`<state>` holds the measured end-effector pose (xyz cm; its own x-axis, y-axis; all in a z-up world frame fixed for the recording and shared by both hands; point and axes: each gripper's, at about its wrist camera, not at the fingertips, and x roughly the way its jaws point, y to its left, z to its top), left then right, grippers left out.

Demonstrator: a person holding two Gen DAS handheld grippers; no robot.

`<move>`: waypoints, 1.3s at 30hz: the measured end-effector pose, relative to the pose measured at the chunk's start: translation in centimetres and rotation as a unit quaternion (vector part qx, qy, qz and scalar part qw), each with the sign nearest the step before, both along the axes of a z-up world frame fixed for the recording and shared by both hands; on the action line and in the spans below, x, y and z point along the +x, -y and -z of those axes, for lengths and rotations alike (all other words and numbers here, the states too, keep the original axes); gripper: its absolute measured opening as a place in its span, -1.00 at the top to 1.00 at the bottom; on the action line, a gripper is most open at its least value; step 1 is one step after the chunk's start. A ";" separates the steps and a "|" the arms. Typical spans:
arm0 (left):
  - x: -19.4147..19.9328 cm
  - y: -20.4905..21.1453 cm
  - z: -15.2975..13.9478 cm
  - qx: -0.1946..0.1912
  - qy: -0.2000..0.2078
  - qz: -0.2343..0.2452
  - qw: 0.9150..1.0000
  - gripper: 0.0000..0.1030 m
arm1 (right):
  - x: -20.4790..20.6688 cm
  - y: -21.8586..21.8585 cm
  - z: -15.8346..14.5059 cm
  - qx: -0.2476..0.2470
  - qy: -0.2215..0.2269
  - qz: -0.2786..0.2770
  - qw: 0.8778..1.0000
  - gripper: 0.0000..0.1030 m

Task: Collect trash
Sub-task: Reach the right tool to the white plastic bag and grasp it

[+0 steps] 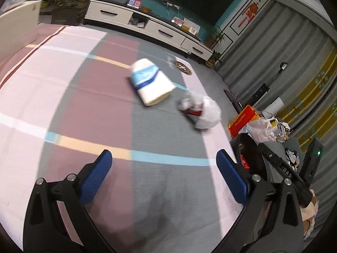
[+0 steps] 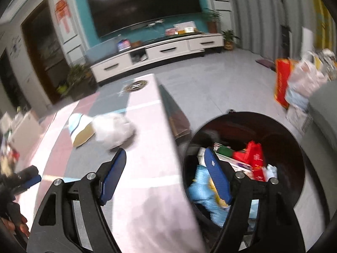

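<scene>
**Table-top trash: two pieces left to lift**

Living room, dim, with a dark screen on a teal wall and a low white cabinet beneath it; nearer to me, a table under a smooth cloth (image 1: 69, 97) printed in pink, mauve and grey blocks with thin blue and yellow lines

Item one: white paper packet (image 1: 150, 82) with a blue band, lying flat near the middle of the cloth. Boxy, soft-cornered, open or folded at its tan end. I judge it light and somewhat crushable; I would take it across its narrow width, near the middle, so it does not fold

Item two: crumpled white plastic bag (image 1: 200, 110) with something red inside, just beside the packet, toward the table's right edge. Thin film, slick, no fixed shape. I judge it very light and likely to slip; best pinched where the film bunches thickest, not on the loose skirt

Destination: round dark bin (image 2: 294, 147) on the floor off the table's right edge, already holding red cartons, a blue wrapper and papers

Tools: my left gripper (image 1: 162, 168) has its ribbed blue pads spread wide over bare cloth, nothing between them. My right gripper (image 2: 166, 168) is likewise parted and empty, straddling the table edge and the bin rim

Both views are motion-blurred; fine print unreadable
</scene>
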<state>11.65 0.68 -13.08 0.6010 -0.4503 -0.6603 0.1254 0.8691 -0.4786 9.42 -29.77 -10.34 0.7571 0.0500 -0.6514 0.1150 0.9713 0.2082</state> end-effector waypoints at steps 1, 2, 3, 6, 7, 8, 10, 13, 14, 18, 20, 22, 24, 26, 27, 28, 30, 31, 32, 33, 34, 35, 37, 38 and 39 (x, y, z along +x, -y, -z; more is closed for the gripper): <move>0.1 -0.6 0.4 -0.001 -0.009 -0.008 1.000 -0.92 | 0.2 -0.7 0.1 -0.002 0.001 -0.009 1.000 -0.46; 0.2 -1.2 0.7 -0.010 -0.020 -0.013 1.000 -0.92 | 0.5 -1.6 0.2 -0.005 0.001 -0.022 1.000 -0.46; 0.7 -2.0 0.7 -0.043 -0.030 -0.016 0.999 -0.92 | 1.0 -2.7 0.4 -0.013 -0.001 -0.034 0.999 -0.46; 0.6 -2.6 -0.4 -0.042 -0.010 -0.014 0.999 -0.92 | 2.1 -5.3 0.7 -0.031 0.000 -0.065 0.997 -0.46; 0.5 -3.0 -0.8 -0.035 -0.001 -0.017 0.999 -0.92 | 2.6 -5.8 0.8 -0.026 0.000 -0.071 0.997 -0.46; 0.4 -3.4 -1.0 -0.040 0.001 -0.021 0.999 -0.92 | 3.4 -6.5 0.9 -0.024 -0.003 -0.076 0.997 -0.46; 0.5 -4.2 -0.9 -0.061 -0.007 -0.025 0.998 -0.92 | 4.9 -7.5 0.8 -0.039 -0.002 -0.070 0.997 -0.46; 0.7 -5.2 -0.2 -0.072 -0.024 -0.033 0.997 -0.92 | 7.1 -8.9 0.9 -0.061 -0.001 -0.072 0.996 -0.46; 0.7 -5.5 0.0 -0.077 -0.030 -0.035 0.996 -0.92 | 7.9 -9.4 1.0 -0.071 -0.006 -0.075 0.995 -0.46; 0.9 -6.3 0.2 -0.081 -0.031 -0.041 0.995 -0.92 | 10.3 -10.2 1.3 -0.102 -0.016 -0.074 0.992 -0.46; 1.0 -6.4 0.2 -0.083 -0.032 -0.042 0.995 -0.92 | 11.2 -10.2 1.7 -0.107 -0.026 -0.072 0.991 -0.46; 1.2 -6.3 0.4 -0.085 -0.034 -0.043 0.995 -0.92 | 12.0 -10.1 2.4 -0.109 -0.042 -0.072 0.990 -0.38; 1.3 -6.1 0.6 -0.084 -0.038 -0.042 0.995 -0.92 | 12.5 -10.1 3.3 -0.108 -0.058 -0.084 0.989 0.06; 1.5 -5.8 0.9 -0.083 -0.044 -0.042 0.995 -0.92 | 12.7 -9.9 3.8 -0.104 -0.065 -0.083 0.989 0.46; 1.6 -5.9 1.1 -0.084 -0.045 -0.041 0.995 -0.92 | 12.6 -9.8 3.9 -0.096 -0.065 -0.084 0.990 0.62; 1.6 -5.7 1.1 -0.085 -0.046 -0.040 0.995 -0.92 | 12.4 -9.6 3.9 -0.089 -0.065 -0.080 0.991 0.70; 1.7 -5.4 1.2 -0.085 -0.046 -0.039 0.995 -0.92 | 12.0 -8.8 3.8 -0.061 -0.062 -0.068 0.994 0.74; 1.8 -5.3 1.2 -0.086 -0.046 -0.038 0.995 -0.92 | 11.4 -8.0 3.4 -0.038 -0.057 -0.052 0.996 0.75; 2.0 -5.2 1.3 -0.087 -0.046 -0.037 0.994 -0.92 | 10.8 -7.2 3.0 -0.014 -0.052 -0.038 0.998 0.76; 2.0 -5.1 1.3 -0.090 -0.047 -0.036 0.994 -0.92 | 10.0 -6.3 2.5 0.010 -0.048 -0.027 0.998 0.76; 2.1 -5.0 1.4 -0.093 -0.047 -0.034 0.994 -0.92 | 9.3 -5.9 2.0 0.026 -0.044 -0.021 0.998 0.76; 2.3 -4.8 1.4 -0.096 -0.049 -0.032 0.994 -0.92 | 8.4 -5.5 1.5 0.042 -0.041 -0.018 0.998 0.76; 2.8 -4.5 1.4 -0.094 -0.052 -0.030 0.994 -0.92 | 6.3 -4.8 0.6 0.071 -0.034 -0.017 0.997 0.76; 3.0 -4.3 1.2 -0.090 -0.051 -0.031 0.994 -0.92 | 5.4 -4.6 0.2 0.083 -0.030 -0.019 0.996 0.75; 3.5 -4.0 0.9 -0.084 -0.045 -0.033 0.995 -0.92 | 4.3 -4.4 -0.2 0.093 -0.026 -0.026 0.995 0.75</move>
<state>15.20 4.66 -13.93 0.5748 -0.5206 -0.6314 0.0204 0.7804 -0.6249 13.67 -25.41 -10.14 0.7152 0.2114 -0.6662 0.0809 0.9217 0.3793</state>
